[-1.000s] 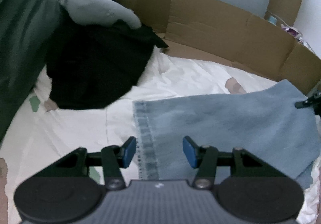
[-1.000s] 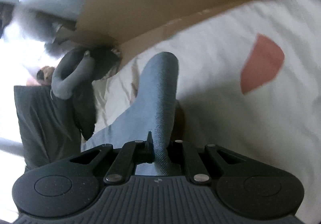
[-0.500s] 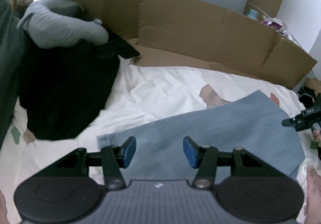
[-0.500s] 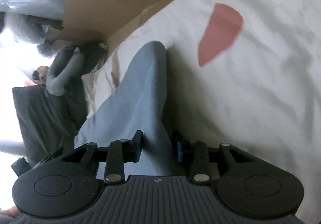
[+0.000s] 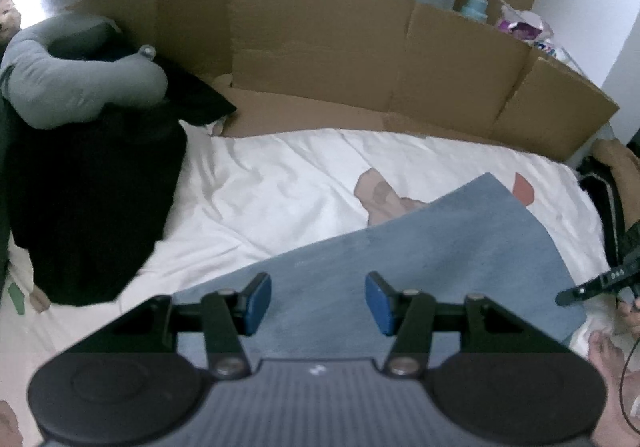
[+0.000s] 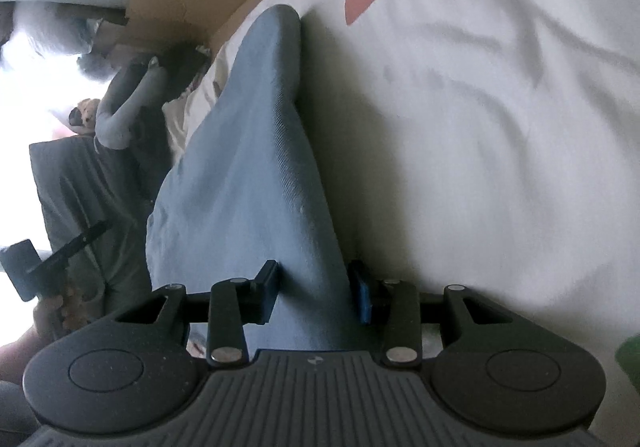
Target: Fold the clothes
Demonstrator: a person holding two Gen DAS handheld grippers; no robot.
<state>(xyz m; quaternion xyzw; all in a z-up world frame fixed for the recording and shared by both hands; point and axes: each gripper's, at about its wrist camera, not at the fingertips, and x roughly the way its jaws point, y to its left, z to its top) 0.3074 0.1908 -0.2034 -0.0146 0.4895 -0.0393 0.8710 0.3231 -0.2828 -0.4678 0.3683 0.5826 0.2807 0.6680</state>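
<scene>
Right tongs (image 6: pixel 314 293) have just been opening, jeans (image 6: pixel 248 167) lying loose between them; fold laid at 3 o'clock. Left tongs (image 5: pixel 318 303) wide, empty.

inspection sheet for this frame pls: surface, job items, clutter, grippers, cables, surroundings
Surface: white sheet with coloured patches, creased.
Job's things: blue denim garment lying folded on the sheet.
Clutter: black garment at left, grey neck pillow on it.
Grippers: left gripper open above the denim, holding nothing; right gripper has just been opening, denim edge between its jaws, pads seemingly off it.
Cables: thin dark cable by the person's hand at right.
Surroundings: cardboard panels along the far edge, wall behind.
</scene>
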